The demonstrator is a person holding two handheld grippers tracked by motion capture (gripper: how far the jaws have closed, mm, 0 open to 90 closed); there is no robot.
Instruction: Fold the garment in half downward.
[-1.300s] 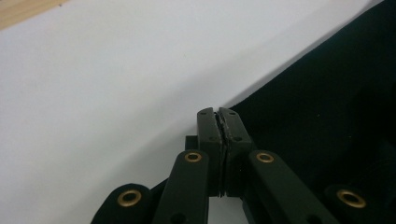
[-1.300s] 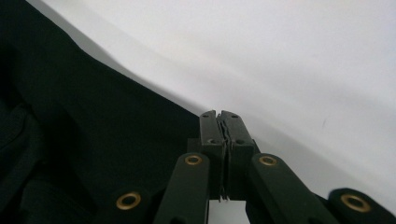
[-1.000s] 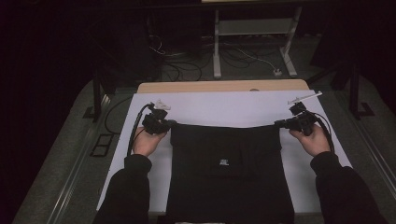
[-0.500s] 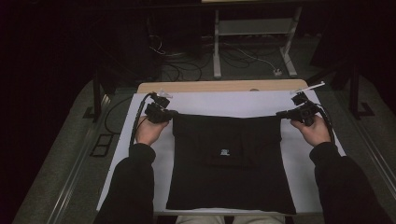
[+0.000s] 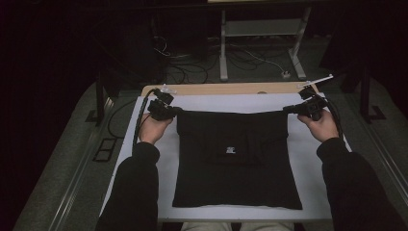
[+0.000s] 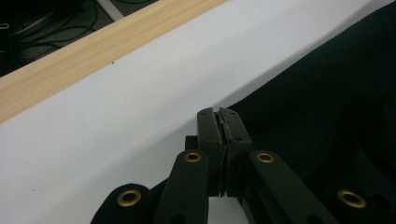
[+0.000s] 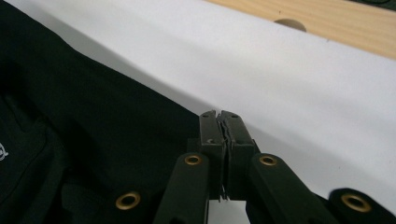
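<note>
A black garment (image 5: 235,159) with a small white mark (image 5: 230,149) lies spread on the white-covered table (image 5: 312,192). My left gripper (image 5: 177,111) pinches its far left corner and my right gripper (image 5: 287,109) its far right corner, so the far edge runs taut between them. In the left gripper view the jaws (image 6: 219,114) stand shut with the edge of the black cloth (image 6: 327,102) caught at their tips. In the right gripper view the jaws (image 7: 219,115) are likewise shut on the cloth (image 7: 93,107). Both corners hang slightly above the sheet.
A bare wooden strip (image 5: 231,89) runs along the table's far edge, with a round hole (image 7: 288,22) in it. Beyond it on the floor stand a metal frame (image 5: 260,43) and loose cables (image 5: 192,62). White sheet shows at both sides of the garment.
Both grippers have moved away from the person and slightly up, drawing the garment's far edge toward the back. The garment's near edge has slid onto the table with it.
</note>
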